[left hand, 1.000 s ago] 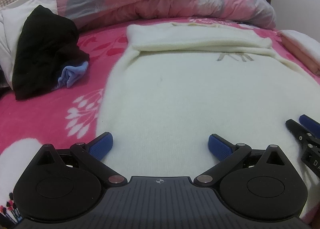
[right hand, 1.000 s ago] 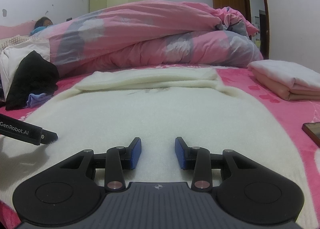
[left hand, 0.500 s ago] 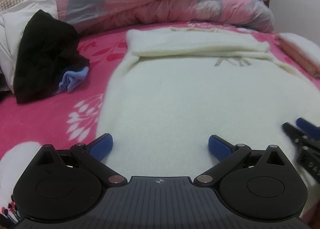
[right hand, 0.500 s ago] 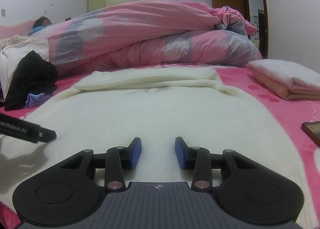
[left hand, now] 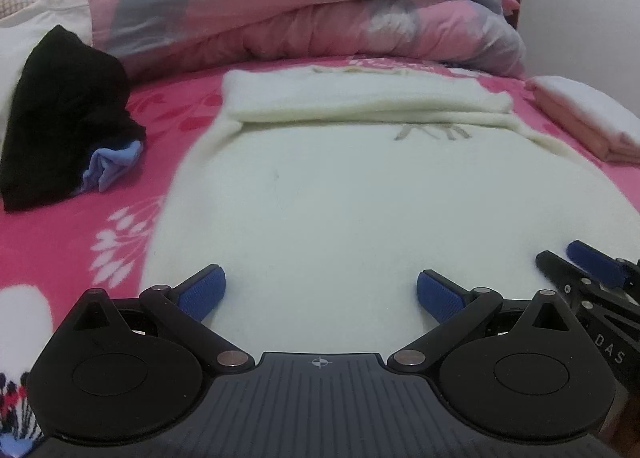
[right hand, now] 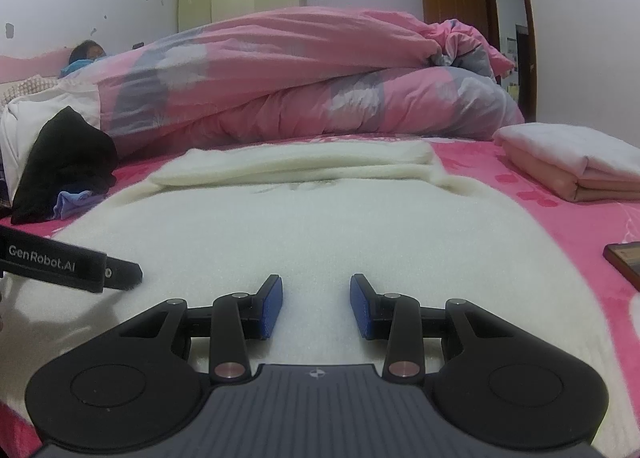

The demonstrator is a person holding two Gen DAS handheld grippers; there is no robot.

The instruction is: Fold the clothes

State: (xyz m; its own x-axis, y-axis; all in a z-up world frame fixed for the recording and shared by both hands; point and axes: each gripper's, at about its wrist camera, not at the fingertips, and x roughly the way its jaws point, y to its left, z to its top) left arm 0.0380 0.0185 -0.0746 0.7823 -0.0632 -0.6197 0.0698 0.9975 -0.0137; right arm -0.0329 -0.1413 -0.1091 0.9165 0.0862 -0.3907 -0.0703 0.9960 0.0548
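Inventory, taken left to right across both views.

Black garment (left hand: 64, 114): lying heaped at the left edge of the left wrist view, on the pink bedsheet (left hand: 60, 226). A light blue cloth (left hand: 114, 164) is poking out from under its lower right side, touching it.

Left gripper (left hand: 320, 292): I am holding it low at the bottom centre of its own view, jaws spread wide, blue pads well apart, nothing between them. It is hovering over the near edge of the sweater; I cannot tell whether the tips are touching the fabric.

Cream sweater (left hand: 352, 202): the task's garment, lying flat and filling the middle of both views, spreading from my claws up toward the centre of the frame. Its far part is lying folded back on itself as a thick band (left hand: 360, 102) across the upper middle.

Pink and grey quilt (right hand: 304, 86): bunching in a long roll across the upper half of the frame, behind the sweater.

Right gripper (right hand: 316, 308): at the bottom centre of the right wrist view, jaws partly apart, pinching nothing, sitting low over the sweater's near edge.

Folded pink and white bedding (right hand: 576, 166): stacking at the right edge, beside the sweater but apart from it.

Dark flat object (right hand: 624, 262): showing at the far right edge, too cropped to identify.
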